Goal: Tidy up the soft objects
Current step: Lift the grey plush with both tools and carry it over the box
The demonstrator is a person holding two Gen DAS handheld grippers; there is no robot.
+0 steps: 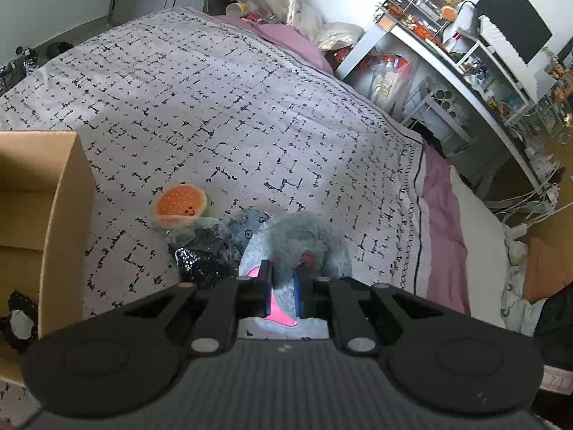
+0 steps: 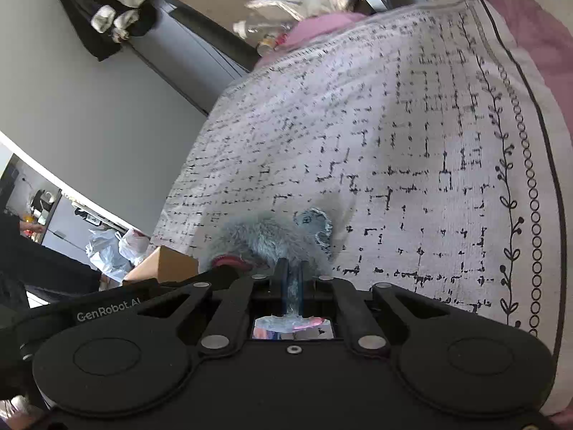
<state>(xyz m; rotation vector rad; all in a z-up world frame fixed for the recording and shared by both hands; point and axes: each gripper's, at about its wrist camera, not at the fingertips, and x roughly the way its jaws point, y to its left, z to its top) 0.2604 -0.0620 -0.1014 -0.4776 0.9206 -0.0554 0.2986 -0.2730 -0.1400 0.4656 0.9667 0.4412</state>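
A fluffy grey plush toy [image 1: 304, 240] with pink parts lies low on the patterned bedspread [image 1: 215, 107]. My left gripper [image 1: 283, 279] is shut on it, its fingers pinching the fur. In the right wrist view the same grey plush toy [image 2: 265, 236] sits right in front of my right gripper [image 2: 292, 276], which is shut on its fur. An orange burger-shaped plush [image 1: 181, 206] lies on the bed to the left. A black shiny bag [image 1: 200, 258] and a grey fabric piece [image 1: 247, 225] lie between the burger and the grey plush.
An open cardboard box [image 1: 39, 193] stands at the left of the bed; its corner also shows in the right wrist view [image 2: 164, 261]. A cluttered white desk [image 1: 465, 71] with a monitor stands beyond the bed on the right. Pink sheet [image 1: 444, 215] edges the bedspread.
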